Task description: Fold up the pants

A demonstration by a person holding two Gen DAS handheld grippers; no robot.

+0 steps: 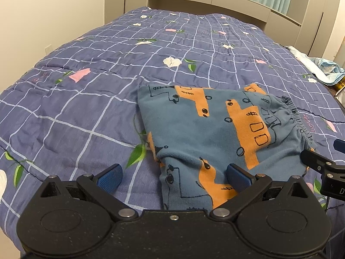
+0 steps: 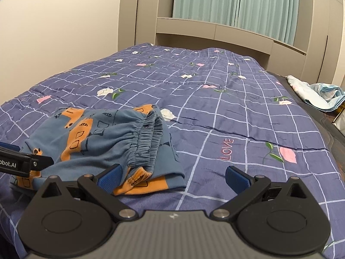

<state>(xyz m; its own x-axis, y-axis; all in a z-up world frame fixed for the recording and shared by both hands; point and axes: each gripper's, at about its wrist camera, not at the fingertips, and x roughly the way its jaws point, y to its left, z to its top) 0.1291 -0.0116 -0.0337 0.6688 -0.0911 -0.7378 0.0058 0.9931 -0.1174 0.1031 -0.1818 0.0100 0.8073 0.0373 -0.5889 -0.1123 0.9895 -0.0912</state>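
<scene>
I'm seeing the pants (image 1: 207, 129) lying folded in a compact stack on the bed's quilt (image 1: 86, 108), elastic waistband (image 2: 146, 138) facing right. The left hand-held gripper (image 1: 174, 178) is hovering low over the stack's near edge, jaws spread wide, holding nothing. The right hand-held gripper (image 2: 173, 178) is sitting level beside the waistband, also gaping and empty.

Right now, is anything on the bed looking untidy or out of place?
The pants lie folded on the quilt, but the fold is loose: the elastic waistband stands bunched up, and an orange cuff pokes out underneath. A crumpled light blue cloth lies at the bed's far right edge. Both grippers are open, holding nothing.
</scene>
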